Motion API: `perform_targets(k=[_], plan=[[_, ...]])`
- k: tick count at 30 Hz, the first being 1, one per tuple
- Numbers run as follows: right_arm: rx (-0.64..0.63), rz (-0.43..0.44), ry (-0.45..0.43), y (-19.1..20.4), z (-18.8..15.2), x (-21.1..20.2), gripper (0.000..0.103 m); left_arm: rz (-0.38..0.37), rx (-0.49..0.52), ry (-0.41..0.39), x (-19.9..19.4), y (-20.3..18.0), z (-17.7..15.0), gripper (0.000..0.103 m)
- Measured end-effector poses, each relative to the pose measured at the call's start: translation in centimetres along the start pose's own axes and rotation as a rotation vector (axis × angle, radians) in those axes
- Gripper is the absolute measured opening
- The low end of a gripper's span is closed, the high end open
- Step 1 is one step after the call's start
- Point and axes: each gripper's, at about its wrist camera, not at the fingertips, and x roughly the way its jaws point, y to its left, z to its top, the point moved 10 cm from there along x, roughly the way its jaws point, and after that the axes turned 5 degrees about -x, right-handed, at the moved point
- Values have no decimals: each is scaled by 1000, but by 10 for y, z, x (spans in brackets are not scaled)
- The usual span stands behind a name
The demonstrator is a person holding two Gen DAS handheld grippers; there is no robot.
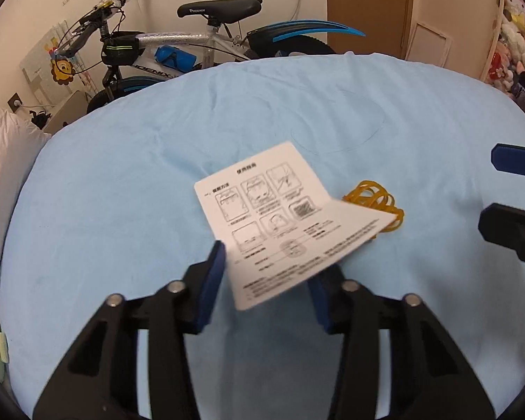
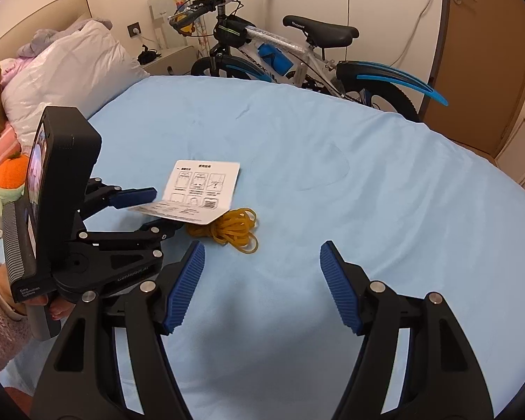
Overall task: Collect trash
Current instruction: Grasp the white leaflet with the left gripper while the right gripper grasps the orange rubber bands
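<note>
A white instruction leaflet (image 1: 280, 220) lies folded on the light blue bed sheet (image 1: 122, 192), its near part raised. My left gripper (image 1: 266, 280) is open with its blue pads either side of the leaflet's near edge. In the right wrist view the leaflet (image 2: 201, 189) sits between the left gripper's fingers (image 2: 136, 196). A bundle of yellow rubber bands (image 1: 378, 203) lies just right of the leaflet, partly under it; it also shows in the right wrist view (image 2: 232, 229). My right gripper (image 2: 262, 276) is open and empty, above the sheet near the bands.
A white and blue bicycle (image 1: 206, 42) stands against the wall beyond the bed. Pillows (image 2: 70, 70) and plush toys (image 2: 3, 182) lie at the left. A wooden door (image 2: 483, 52) is at the right. A shelf of plush toys (image 1: 511, 35) stands far right.
</note>
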Motion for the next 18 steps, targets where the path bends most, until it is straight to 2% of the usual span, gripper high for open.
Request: perform_targets(k=[1, 2, 4, 7, 18], plan=[[-3, -2, 2, 0, 0, 2, 66, -4, -2, 4, 2, 0, 0, 21], [-4, -1, 3, 1, 0, 4, 66, -2, -3, -1, 3, 1, 0, 19], [-5, 2, 4, 3, 0, 5, 66, -4, -4, -16, 1, 2, 2, 7], [-12, 4, 6, 5, 1, 9, 66, -26, -21, -38, -6, 3, 6, 2], [-23, 16, 4, 14, 5, 17, 66, -42, -54, -90, -24, 8, 22, 1]])
